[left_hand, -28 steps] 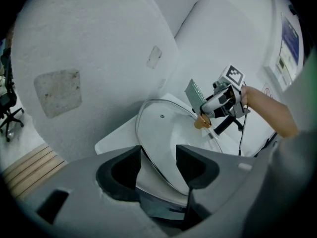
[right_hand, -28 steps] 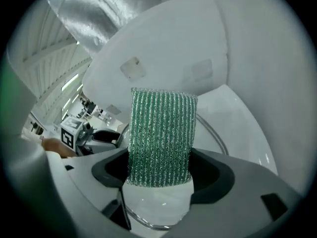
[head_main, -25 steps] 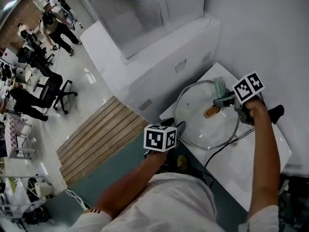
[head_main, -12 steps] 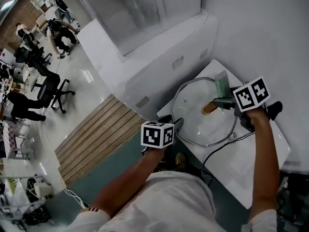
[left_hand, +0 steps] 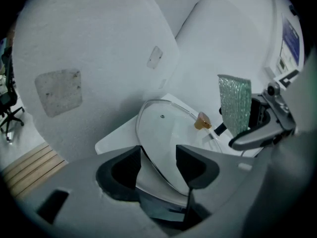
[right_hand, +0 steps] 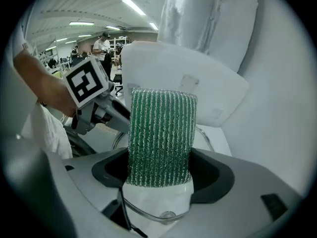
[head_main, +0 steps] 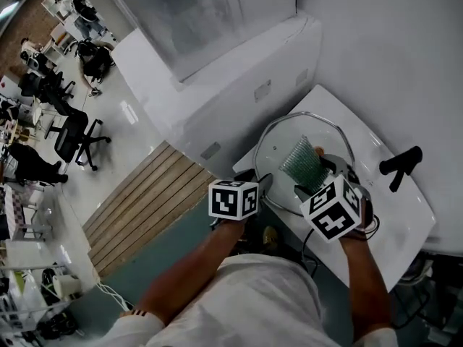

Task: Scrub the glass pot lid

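left gripper (head_main: 262,186) (left_hand: 158,162) clamps the near rim of the glass pot lid (head_main: 327,131) (left_hand: 163,133), holding it tilted over the left end of the white countertop (head_main: 394,223), as seen from beside the person. the lid's amber knob (left_hand: 202,121) faces away from that gripper. right gripper (head_main: 309,185) (right_hand: 159,175) is closed on a green scrub sponge (head_main: 304,163) (right_hand: 161,135), which stands upright between its jaws and lies against the glass. a black lever (head_main: 401,163) stands near the countertop's far edge, well apart from the lid.
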Tool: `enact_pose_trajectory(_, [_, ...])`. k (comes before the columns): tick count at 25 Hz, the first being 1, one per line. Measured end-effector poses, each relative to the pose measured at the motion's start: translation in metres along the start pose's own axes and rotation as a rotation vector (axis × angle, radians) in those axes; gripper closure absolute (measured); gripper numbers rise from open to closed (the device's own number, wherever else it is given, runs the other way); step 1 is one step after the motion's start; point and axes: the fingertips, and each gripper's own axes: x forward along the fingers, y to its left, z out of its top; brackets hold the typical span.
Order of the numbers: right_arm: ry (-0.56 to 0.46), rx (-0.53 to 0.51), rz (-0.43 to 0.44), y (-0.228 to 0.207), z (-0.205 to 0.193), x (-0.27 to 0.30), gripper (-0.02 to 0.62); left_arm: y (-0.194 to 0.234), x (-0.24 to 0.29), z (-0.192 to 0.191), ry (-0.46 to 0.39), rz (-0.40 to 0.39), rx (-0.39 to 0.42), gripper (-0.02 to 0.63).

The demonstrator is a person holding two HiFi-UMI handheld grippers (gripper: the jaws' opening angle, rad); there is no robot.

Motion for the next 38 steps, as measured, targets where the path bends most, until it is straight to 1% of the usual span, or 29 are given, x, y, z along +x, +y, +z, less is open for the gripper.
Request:
enact_pose_trajectory(3, [0.008, -0.011, 0.004, 0.025, -0.005, 0.012, 0.247, 0.0, 0.0, 0.0, 0.0, 0.001, 0.0, 0.374])
enact_pose_trajectory(6, [0.02, -0.013, 0.002, 0.04, -0.012, 0.022, 0.247, 0.0, 0.0, 0.0, -0.002, 0.002, -0.001, 0.374])
enact_pose_trajectory(11, [0.013, -0.005, -0.013, 0.046, -0.023, 0.034, 0.247, 0.0, 0.0, 0.0, -0.004, 0.001, -0.001, 0.374])
enact_pose_trajectory(15, [-0.015, 0.02, 0.001, 0.041, -0.027, 0.034, 0.247, 0.0, 0.0, 0.0, -0.006, 0.001, -0.001, 0.374])
enact_pose_trajectory(17, [-0.057, 0.08, 0.018, 0.034, -0.026, 0.027, 0.247, 0.0, 0.0, 0.0, -0.006, 0.002, 0.0, 0.374])
enact_pose_trajectory(22, [-0.148, 0.322, 0.073, 0.003, -0.037, 0.015, 0.247, 0.0, 0.0, 0.0, -0.007, 0.004, 0.001, 0.374])
enact_pose_trajectory(29, [-0.188, 0.6, 0.141, -0.037, -0.068, 0.019, 0.247, 0.001, 0.002, -0.001, -0.009, 0.01, 0.0, 0.374])
enact_pose_trajectory(35, [-0.223, 0.761, 0.182, -0.058, -0.081, 0.021, 0.247, 0.001, 0.002, -0.001, -0.01, 0.015, -0.007, 0.374])
enact_pose_trajectory(38, [-0.244, 0.803, 0.195, -0.066, -0.083, 0.02, 0.247, 0.002, 0.003, -0.001, -0.013, 0.017, -0.012, 0.374])
